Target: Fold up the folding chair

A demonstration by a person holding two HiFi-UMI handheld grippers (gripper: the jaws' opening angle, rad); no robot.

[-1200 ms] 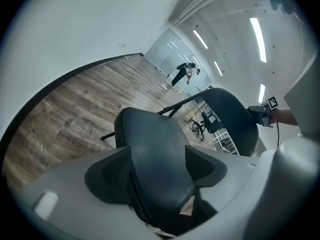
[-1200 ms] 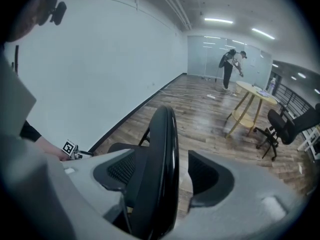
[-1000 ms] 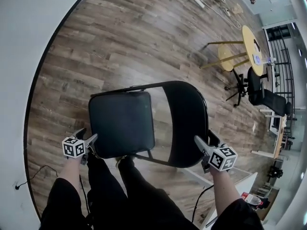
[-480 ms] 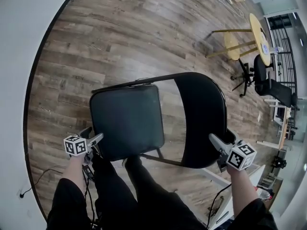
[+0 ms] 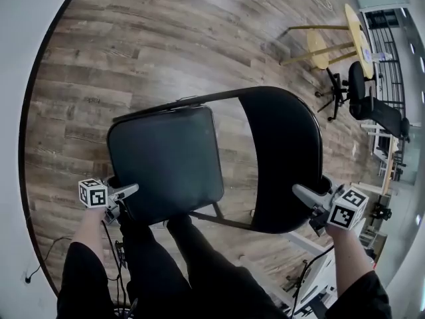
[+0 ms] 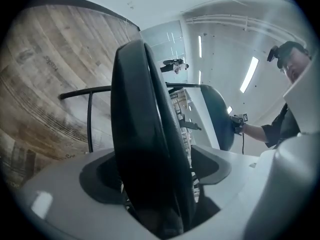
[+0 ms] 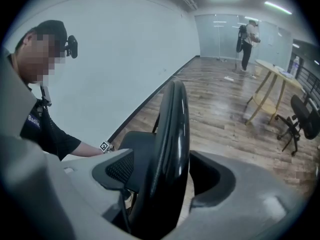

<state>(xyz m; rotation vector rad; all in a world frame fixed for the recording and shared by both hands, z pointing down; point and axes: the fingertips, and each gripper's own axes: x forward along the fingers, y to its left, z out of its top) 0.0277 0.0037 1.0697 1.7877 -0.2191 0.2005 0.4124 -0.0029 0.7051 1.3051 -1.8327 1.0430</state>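
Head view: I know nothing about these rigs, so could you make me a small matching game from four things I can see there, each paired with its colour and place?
Things:
1. seat
2. backrest
3. round table
4. office chair

Descriptions:
A. yellow, near the upper right corner
B. black, on a wheeled base, beside the round table
C. black flat pad, left of centre
D. black curved panel, right of centre

Pairs: 1-C; 2-D; 3-A; 4-B
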